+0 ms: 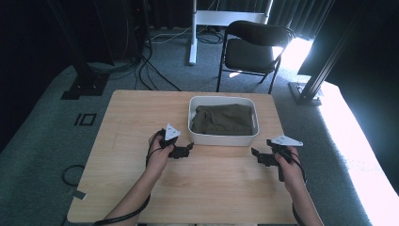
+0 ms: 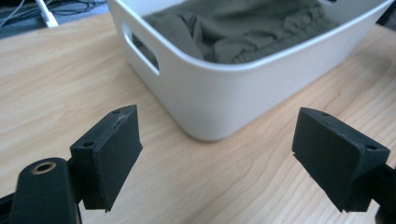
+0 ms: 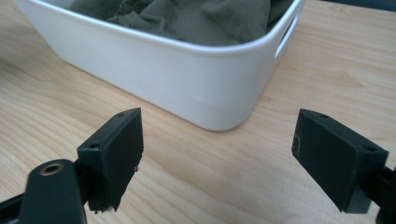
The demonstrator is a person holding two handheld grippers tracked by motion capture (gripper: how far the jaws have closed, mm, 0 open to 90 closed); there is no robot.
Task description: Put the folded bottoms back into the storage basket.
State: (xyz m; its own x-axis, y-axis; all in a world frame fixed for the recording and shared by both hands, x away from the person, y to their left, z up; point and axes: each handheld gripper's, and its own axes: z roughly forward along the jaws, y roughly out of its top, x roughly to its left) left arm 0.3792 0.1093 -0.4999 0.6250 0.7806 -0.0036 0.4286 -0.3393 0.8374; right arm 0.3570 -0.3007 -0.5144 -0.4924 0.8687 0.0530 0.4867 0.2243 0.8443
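Note:
A white plastic bin (image 1: 221,139) with handle slots stands at the middle back of the wooden table (image 1: 131,122). An olive-green folded garment (image 1: 222,119) lies inside it. My left gripper (image 1: 188,149) hovers open just off the bin's front left corner (image 2: 210,116), nothing between its jaws. My right gripper (image 1: 256,154) is open off the front right corner (image 3: 219,112), also with nothing in it. The garment (image 2: 243,32) shows over the rim in the left gripper view, and the same cloth (image 3: 196,18) in the right gripper view.
A black folding chair (image 1: 251,49) stands behind the table, beside a white stand leg (image 1: 193,37). Cables (image 1: 150,70) trail on the grey carpet at the back left. Bare tabletop lies in front of the bin.

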